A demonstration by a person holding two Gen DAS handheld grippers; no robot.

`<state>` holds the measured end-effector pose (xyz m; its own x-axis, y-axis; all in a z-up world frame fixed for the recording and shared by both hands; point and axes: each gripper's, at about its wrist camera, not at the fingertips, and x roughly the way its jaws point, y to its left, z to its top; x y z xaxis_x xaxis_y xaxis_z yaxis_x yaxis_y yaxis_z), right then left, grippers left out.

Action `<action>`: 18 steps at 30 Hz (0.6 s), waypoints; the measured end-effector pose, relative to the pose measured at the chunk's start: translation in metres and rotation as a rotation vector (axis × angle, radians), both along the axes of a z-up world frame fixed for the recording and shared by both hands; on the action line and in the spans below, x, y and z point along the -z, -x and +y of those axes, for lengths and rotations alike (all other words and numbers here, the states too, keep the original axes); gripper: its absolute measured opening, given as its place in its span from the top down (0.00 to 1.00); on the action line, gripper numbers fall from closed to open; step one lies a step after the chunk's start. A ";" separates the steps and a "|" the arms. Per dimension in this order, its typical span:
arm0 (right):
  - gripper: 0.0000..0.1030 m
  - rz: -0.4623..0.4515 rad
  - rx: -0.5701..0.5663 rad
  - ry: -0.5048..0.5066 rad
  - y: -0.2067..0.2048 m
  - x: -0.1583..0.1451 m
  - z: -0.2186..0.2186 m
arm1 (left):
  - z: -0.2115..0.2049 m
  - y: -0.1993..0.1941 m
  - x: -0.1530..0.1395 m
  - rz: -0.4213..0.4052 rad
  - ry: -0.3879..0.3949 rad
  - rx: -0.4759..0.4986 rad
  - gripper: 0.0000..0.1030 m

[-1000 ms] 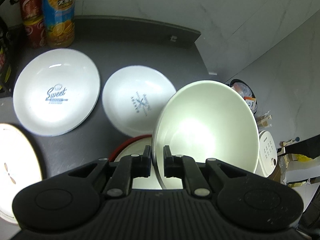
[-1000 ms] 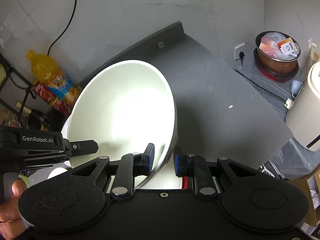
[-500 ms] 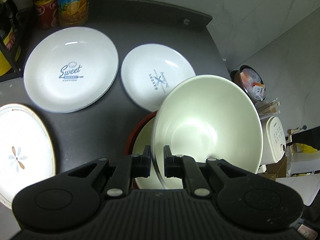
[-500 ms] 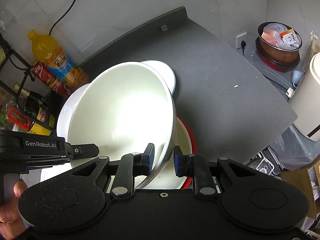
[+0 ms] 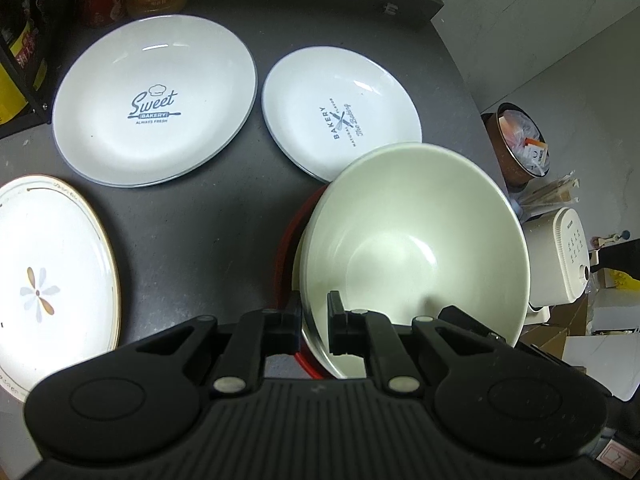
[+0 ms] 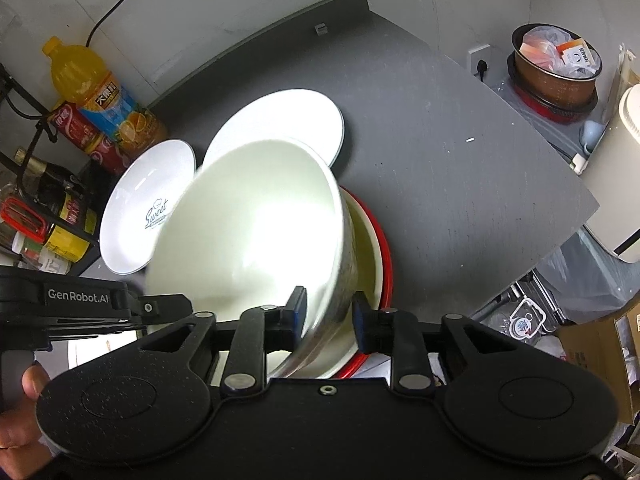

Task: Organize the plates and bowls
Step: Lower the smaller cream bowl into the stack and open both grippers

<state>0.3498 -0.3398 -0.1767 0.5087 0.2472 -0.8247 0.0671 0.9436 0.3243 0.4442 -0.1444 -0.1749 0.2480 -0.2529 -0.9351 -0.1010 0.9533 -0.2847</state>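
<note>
Much of the red-rimmed bowl (image 5: 289,236) is hidden from me: the white bowl (image 5: 416,248) I am handling sits in it and covers all but a crescent of red rim and cream wall. In my left wrist view my own gripper body cuts off the near edge of both bowls, and the flower plate (image 5: 52,276) runs out of frame beside them. In my right wrist view the white bowl's inside is glared out to blank white, and the small bakery plate (image 6: 288,120) behind it shows no print there, though the left view shows it clearly.

My left gripper (image 5: 314,324) is pinched tight on the white bowl's near rim, one finger inside and one outside. My right gripper (image 6: 330,316) straddles the rim on the other side; its jaws have just been opening, and a visible gap separates the outer pad from the bowl's wall, so the pads no longer press on it.

The white bowl is plain, deep and glossy, with a thin grey edge, tilted inside the red-rimmed bowl on the dark countertop (image 6: 460,168). The Sweet Bakery plate (image 5: 154,104) lies beyond it, well apart, beside the smaller plate.
</note>
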 end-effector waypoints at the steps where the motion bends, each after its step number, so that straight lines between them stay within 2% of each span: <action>1: 0.72 -0.001 -0.003 0.008 0.000 -0.001 0.001 | 0.001 0.000 0.000 0.003 -0.009 0.001 0.91; 6: 0.70 -0.008 -0.007 0.010 0.001 -0.005 -0.001 | 0.004 0.000 -0.001 -0.002 -0.004 -0.009 0.91; 8: 0.65 -0.010 -0.007 0.010 0.002 -0.008 -0.002 | 0.003 0.001 -0.002 -0.005 -0.007 -0.009 0.91; 13: 0.62 -0.052 -0.013 0.021 0.008 -0.019 -0.006 | 0.005 0.002 -0.009 -0.016 0.011 -0.016 0.89; 18: 0.62 -0.064 -0.014 0.015 0.011 -0.021 -0.007 | 0.003 0.005 -0.013 -0.030 0.002 -0.013 0.80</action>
<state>0.3384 -0.3463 -0.1555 0.5573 0.2422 -0.7942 0.0337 0.9491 0.3131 0.4397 -0.1409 -0.1621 0.2791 -0.2515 -0.9267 -0.1045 0.9514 -0.2897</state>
